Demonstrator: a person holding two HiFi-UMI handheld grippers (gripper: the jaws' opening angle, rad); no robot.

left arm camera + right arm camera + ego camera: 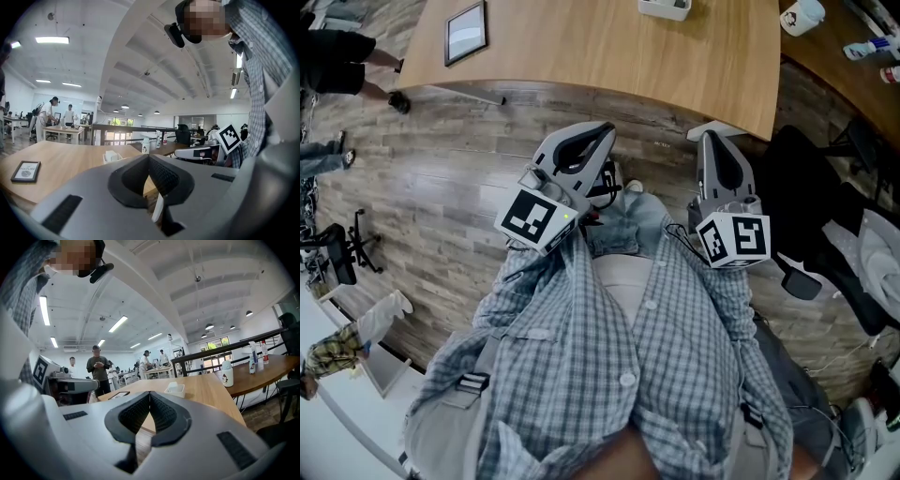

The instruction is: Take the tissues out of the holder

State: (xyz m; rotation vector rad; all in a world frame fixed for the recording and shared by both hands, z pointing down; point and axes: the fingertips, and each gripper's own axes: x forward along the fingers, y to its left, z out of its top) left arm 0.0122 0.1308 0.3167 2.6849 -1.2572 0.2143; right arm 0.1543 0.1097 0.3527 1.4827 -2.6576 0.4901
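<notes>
The white tissue holder (664, 7) stands at the far edge of the wooden table (609, 56), with white tissue showing in it. It also appears as a small white box (111, 156) in the left gripper view and as the tissue holder (175, 389) in the right gripper view. Both grippers are held close to the person's body, over the floor and short of the table. The left gripper (605, 133) (149, 157) has its tips together with nothing between them. The right gripper (710, 141) (150, 393) is likewise shut and empty. Both point toward the table.
A dark framed tablet (465, 33) (26, 171) lies on the table's left part. A white bottle (802, 16) (227, 373) stands on a second table at the right. A black chair (811, 197) sits right of the right gripper. People stand in the background.
</notes>
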